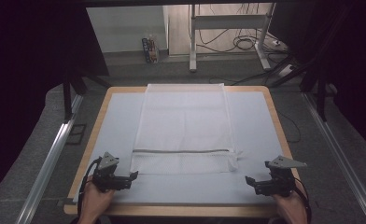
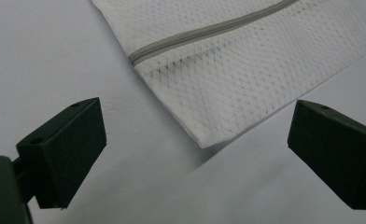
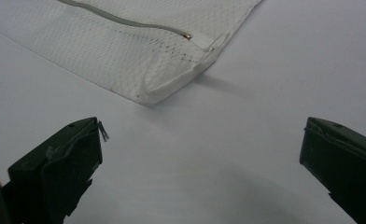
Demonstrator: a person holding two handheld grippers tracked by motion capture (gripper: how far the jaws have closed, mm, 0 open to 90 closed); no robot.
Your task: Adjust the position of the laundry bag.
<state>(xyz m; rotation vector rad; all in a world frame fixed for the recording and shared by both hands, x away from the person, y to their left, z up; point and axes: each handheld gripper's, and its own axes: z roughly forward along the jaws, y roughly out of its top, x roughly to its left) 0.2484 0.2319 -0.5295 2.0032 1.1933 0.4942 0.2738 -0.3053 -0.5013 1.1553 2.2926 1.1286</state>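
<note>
A white mesh laundry bag (image 1: 183, 128) lies flat on the pale mat, with a grey zipper (image 1: 181, 150) running across near its front end. My left gripper (image 1: 130, 179) rests near the bag's front left corner (image 2: 204, 140), jaws wide apart and empty. In the left gripper view that corner lies just ahead of the black jaws, untouched. My right gripper (image 1: 250, 182) stands open off the front right corner (image 3: 158, 95), a short way from it. In the right gripper view the zipper pull (image 3: 186, 35) shows near that slightly lifted corner.
The mat (image 1: 116, 130) covers a wooden-edged table (image 1: 279, 126). Metal rails (image 1: 48, 158) run along both sides on the floor. A desk frame (image 1: 228, 32) and cables lie beyond the far edge. Bare mat surrounds the bag on the left, right and front.
</note>
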